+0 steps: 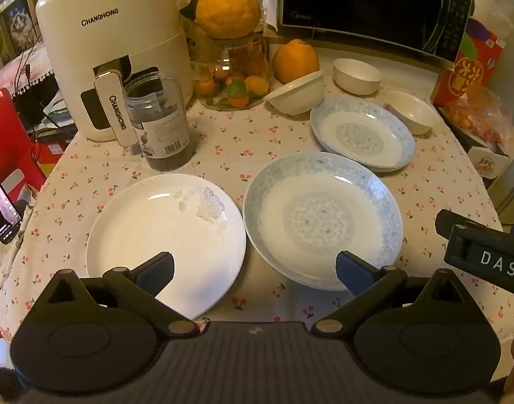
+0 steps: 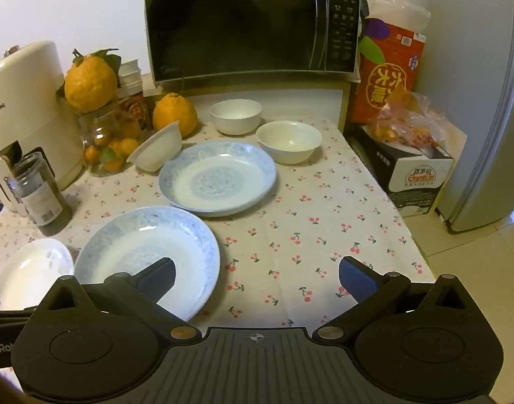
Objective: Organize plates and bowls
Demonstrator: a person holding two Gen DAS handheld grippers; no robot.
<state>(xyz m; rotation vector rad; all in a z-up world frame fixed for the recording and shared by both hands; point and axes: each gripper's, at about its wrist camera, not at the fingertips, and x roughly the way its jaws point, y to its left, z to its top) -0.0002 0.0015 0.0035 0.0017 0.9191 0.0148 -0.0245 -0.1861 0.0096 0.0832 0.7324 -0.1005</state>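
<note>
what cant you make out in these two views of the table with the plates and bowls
- Plain white plate with a faint flower print: in the right wrist view, its near part is hidden by the gripper body.
- Tilted white bowl: what it leans on is hidden behind it in both views.
- Label text on the clear dark-filled jar: too small to read.
- Right gripper: cut off by the left wrist view's right edge.

Left gripper (image 1: 255, 271) and right gripper (image 2: 257, 274), jaws wide apart, both tilted downward.
</note>
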